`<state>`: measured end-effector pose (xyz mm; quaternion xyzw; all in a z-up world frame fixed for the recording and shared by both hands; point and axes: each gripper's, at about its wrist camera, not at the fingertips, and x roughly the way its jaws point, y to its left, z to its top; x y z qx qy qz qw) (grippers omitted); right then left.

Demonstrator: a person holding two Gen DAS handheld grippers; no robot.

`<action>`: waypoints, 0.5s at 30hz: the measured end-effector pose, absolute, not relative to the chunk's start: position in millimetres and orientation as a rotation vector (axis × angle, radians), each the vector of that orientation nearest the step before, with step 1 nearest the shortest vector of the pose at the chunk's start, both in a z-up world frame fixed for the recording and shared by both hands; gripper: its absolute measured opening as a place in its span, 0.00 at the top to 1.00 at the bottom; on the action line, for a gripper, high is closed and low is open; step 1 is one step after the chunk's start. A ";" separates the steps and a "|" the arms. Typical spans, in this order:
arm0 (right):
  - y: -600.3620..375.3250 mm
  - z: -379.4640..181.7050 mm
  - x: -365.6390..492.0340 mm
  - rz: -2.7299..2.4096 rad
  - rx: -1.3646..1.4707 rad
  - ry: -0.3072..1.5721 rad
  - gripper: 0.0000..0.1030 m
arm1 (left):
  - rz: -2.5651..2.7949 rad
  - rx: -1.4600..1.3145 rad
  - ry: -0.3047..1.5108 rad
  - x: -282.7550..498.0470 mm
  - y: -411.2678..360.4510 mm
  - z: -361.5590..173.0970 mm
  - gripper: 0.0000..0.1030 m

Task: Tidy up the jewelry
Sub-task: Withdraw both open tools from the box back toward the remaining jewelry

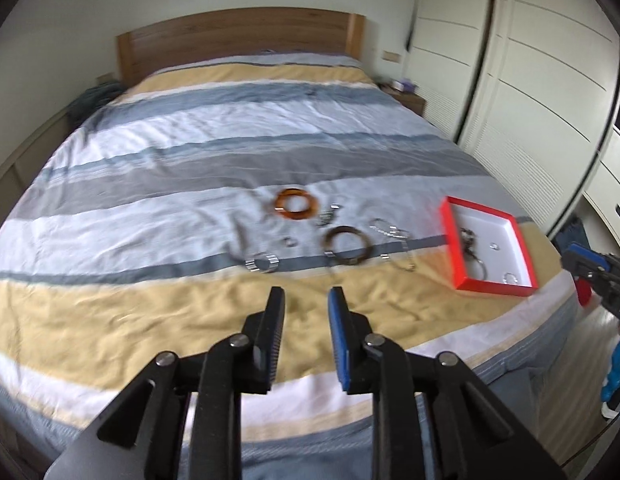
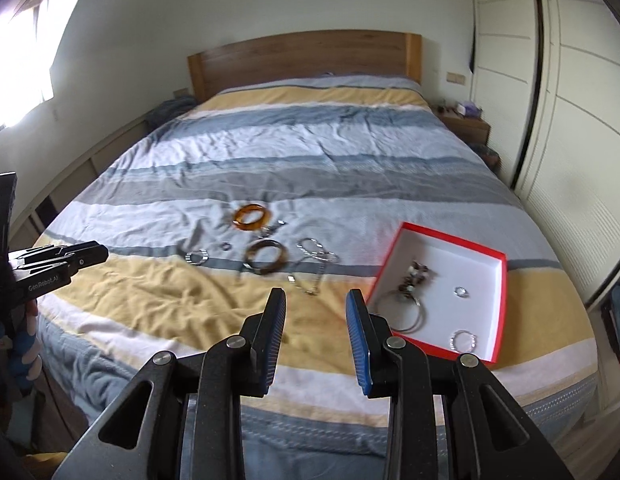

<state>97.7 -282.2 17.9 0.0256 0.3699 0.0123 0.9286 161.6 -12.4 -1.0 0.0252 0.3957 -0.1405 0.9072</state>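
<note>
the left tongs (image 1: 306, 300) hang above the yellow stripe at the foot of the bed (image 1: 190, 152), their jaws parted and holding nothing; the right tongs (image 2: 316, 304) hover over the same stripe, also spread apart and empty, with the blue pad just beside the near corner of the red box (image 2: 500, 300)

the box has a white inside and sits on the bed's right side, near the foot edge. in it lie a dark clump of beads joined to thin wire hoops (image 2: 410, 300), a small ring (image 2: 461, 291) and a sparkly ring (image 2: 464, 340) near the front wall

left of the box, loose on the bedspread, lie an orange bangle (image 2: 252, 218), a brown mottled bangle (image 2: 266, 262) nearer the foot, a silver band (image 2: 197, 257) to its left, a tiny ring (image 2: 226, 246) between them, and a tangle of silver chain and hoops (image 2: 316, 258) to the right of the brown bangle. a small silver piece (image 2: 272, 229) rests just beside the orange bangle, too blurred to name

a wooden headboard (image 2: 306, 56) stands at the far end, and a white wardrobe (image 2: 570, 100) runs along the right
</note>
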 end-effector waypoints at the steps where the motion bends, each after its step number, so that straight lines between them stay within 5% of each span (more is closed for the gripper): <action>1: -274.8 21.6 93.6 0.033 0.047 0.752 0.70 | -0.283 0.048 0.812 158.0 -5.0 -0.3 0.79; 15: -217.5 55.6 55.1 0.074 -0.012 0.692 0.65 | -0.200 -0.015 0.713 104.3 74.6 26.0 0.79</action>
